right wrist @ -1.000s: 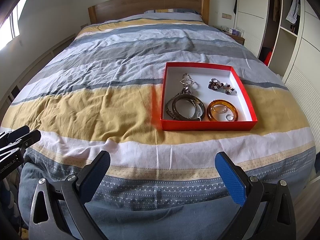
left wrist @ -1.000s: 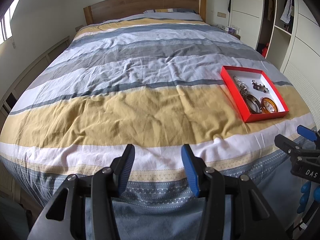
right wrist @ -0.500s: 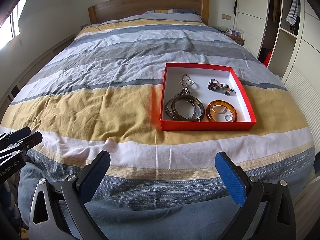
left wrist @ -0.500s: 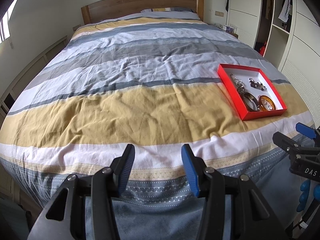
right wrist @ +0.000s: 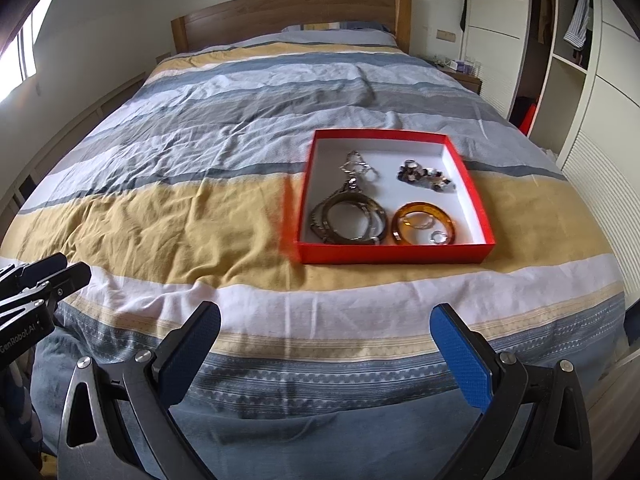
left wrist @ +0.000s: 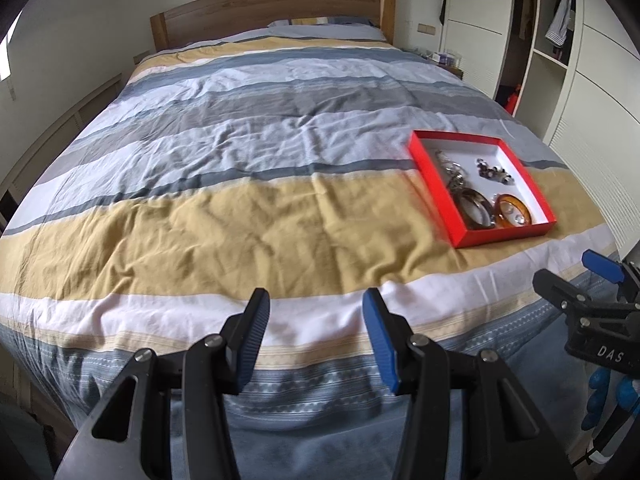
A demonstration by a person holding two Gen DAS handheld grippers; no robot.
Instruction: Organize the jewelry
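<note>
One red tray (right wrist: 394,258), white inside, holds an amber bangle (right wrist: 424,223) at 5 o'clock and dark bangles (right wrist: 349,222); both grippers' fingers (right wrist: 190,356) gape wide, empty.

Wrinkled cloth duvet (right wrist: 200,216), glossy amber bangle (right wrist: 424,222)

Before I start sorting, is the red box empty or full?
Partly full: the red box holds bangles and beads.

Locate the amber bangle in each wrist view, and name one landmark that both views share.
Left wrist view: the amber bangle lies right of centre, in the near right corner of the red box.
Right wrist view: the amber bangle lies just right of centre, in the same near right corner of the red box.
Shared landmark: the wooden headboard at the top.
</note>
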